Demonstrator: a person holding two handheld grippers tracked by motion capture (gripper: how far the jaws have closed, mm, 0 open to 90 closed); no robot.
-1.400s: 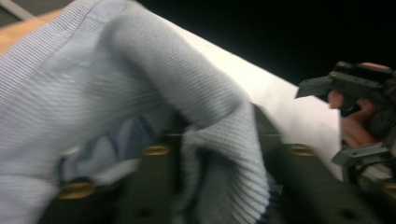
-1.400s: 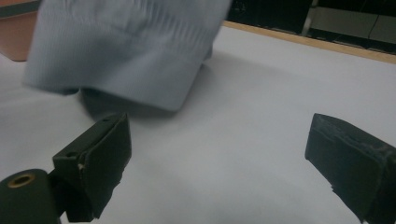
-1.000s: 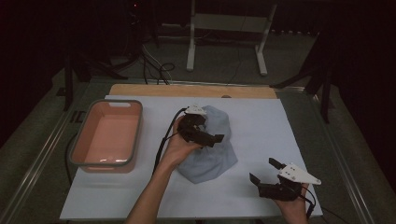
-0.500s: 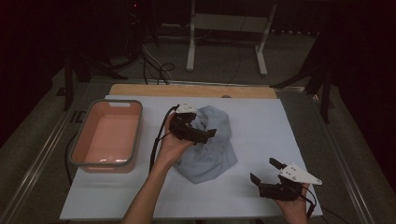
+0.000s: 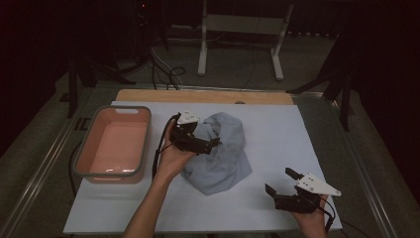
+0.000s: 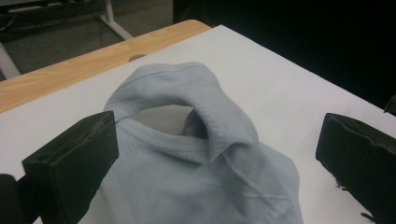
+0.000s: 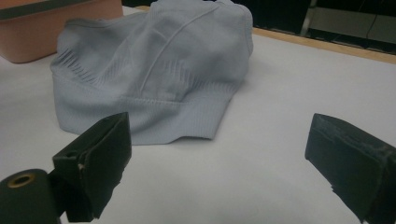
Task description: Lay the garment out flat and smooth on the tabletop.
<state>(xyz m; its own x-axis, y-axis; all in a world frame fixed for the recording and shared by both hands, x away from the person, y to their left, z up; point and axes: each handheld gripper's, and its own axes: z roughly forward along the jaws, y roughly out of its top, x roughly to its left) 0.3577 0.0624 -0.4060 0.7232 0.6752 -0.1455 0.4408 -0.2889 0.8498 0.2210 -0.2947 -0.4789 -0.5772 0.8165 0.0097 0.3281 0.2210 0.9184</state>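
Note:
A crumpled pale blue garment (image 5: 223, 156) lies in the middle of the white table cover (image 5: 277, 129). My left gripper (image 5: 208, 145) hovers over the garment's left edge, pointing right, with its jaws open. In the left gripper view the left gripper (image 6: 219, 149) has its jaws spread wide, with the garment's (image 6: 187, 154) ribbed, looped collar between and beyond them; nothing is gripped. My right gripper (image 5: 281, 181) rests open near the front right of the table, apart from the cloth. In the right gripper view the right gripper (image 7: 224, 140) faces the garment's (image 7: 154, 70) hem across bare table.
A pink basin (image 5: 143, 148) with a grey rim stands at the table's left, also seen as the basin (image 7: 46, 28) in the right gripper view. A wooden edge (image 5: 208, 96) runs along the table's far side. Cables and a white stand (image 5: 240, 29) are on the floor beyond.
My left gripper has slid a little to the left, from over the garment toward its left edge. The right gripper has stayed put.

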